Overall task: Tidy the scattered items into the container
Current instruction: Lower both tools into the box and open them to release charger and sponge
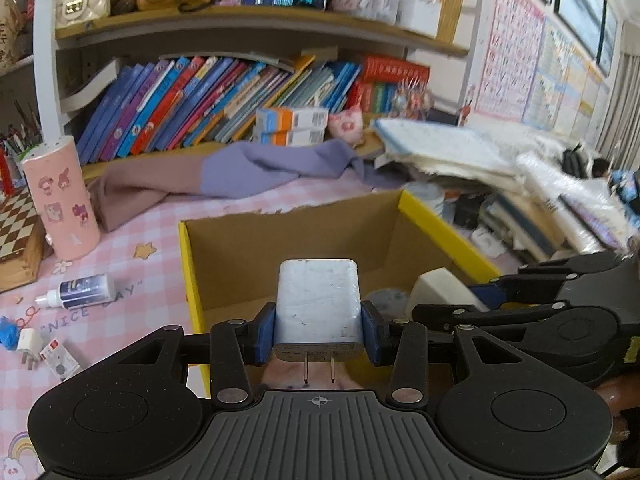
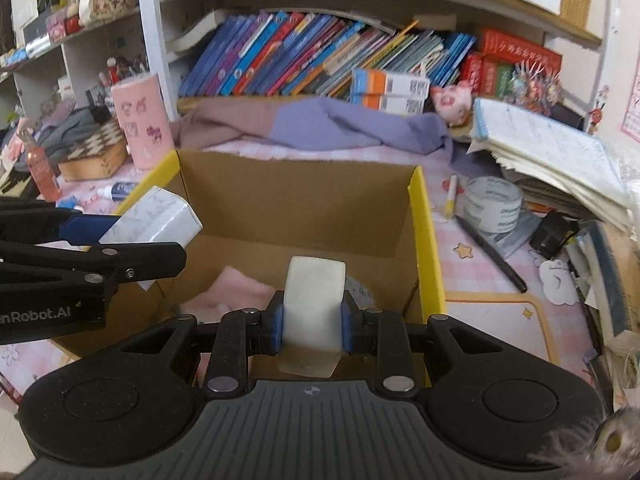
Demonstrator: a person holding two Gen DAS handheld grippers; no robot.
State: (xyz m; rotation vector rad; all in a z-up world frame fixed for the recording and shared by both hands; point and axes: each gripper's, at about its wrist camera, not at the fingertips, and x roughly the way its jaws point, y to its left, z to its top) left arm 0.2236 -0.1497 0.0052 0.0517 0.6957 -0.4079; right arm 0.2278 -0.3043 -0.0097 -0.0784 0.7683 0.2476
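Both tongs are clamped on small objects above an open cardboard box with yellow outer walls. Left gripper pinches a white two-prong plug-in charger block between its blue pads, prongs pointing back toward the camera. Right gripper squeezes a cream-white rounded rectangular block at its sides. Each held object hangs over the box's near part, inside the rim line, and the two grippers sit just beside each other.

Inside the box, a pink cloth-like piece lies on the brown floor; most of the floor is bare. On the pink checked table cover, left of the box, lie a small white dropper bottle with a dark label and a small white plug adapter. Right of the box sit a roll of white tape and a black pen.
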